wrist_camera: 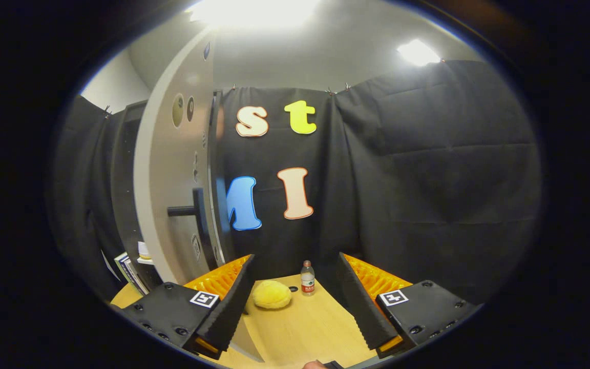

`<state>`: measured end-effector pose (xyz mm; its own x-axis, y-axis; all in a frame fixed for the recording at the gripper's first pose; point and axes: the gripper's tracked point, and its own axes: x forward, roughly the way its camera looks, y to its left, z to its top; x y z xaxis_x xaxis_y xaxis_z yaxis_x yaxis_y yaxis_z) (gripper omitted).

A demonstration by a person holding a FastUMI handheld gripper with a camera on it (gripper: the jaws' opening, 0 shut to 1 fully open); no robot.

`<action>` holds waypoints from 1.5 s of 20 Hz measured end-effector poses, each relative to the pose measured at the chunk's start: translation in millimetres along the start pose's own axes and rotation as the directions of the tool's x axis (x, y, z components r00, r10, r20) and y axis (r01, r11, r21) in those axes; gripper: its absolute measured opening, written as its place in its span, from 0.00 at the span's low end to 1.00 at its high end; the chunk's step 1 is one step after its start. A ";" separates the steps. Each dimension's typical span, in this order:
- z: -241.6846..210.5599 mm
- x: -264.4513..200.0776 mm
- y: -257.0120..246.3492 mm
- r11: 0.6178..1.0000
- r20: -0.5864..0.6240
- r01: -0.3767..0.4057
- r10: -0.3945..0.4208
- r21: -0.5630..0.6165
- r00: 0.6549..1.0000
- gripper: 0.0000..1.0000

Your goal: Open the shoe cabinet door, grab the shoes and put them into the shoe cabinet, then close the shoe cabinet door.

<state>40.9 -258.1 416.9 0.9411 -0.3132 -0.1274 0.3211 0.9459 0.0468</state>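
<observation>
The claw (pixel 295 302) is spread wide, its two black fingers (pixel 231 302) standing well apart with nothing between them but bare desk (pixel 300 333). Each finger is backed by ridged orange plastic and sits on a black block with a small square marker on top.

Just ahead of the fingers, at about 11 o'clock from the midpoint of the claw and near the left finger's tip, lies a fuzzy yellow shoe (pixel 271 295) on the light wood. A little beyond it, at 12 o'clock, a small water bottle (pixel 308 278) stands upright, close to the shoe but not touching it.

Off at 10 o'clock rises the cabinet (pixel 126 195), dark-framed, with its pale grey door (pixel 164 174) swung open and seen nearly edge-on. A black handle (pixel 185 210) sticks out from the door. Round stickers dot its upper face. Low by the cabinet's foot, at about 9 o'clock, some books (pixel 130 271) lean together.

Beyond everything hangs the black cloth wall (pixel 428 179), and above it two ceiling lights (pixel 417 52) glare.
</observation>
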 end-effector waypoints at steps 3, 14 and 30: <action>-1.5 -2.7 9.3 1.000 -0.002 -0.007 0.007 0.004 1.000 0.98; -14.4 -21.0 117.3 0.968 -0.046 -0.251 0.251 0.012 0.967 0.96; -10.0 -3.3 313.7 0.849 -0.035 -0.527 0.529 0.042 0.848 0.96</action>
<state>137.4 40.6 422.1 0.9642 0.2375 -0.1183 -0.2193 0.9643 0.1487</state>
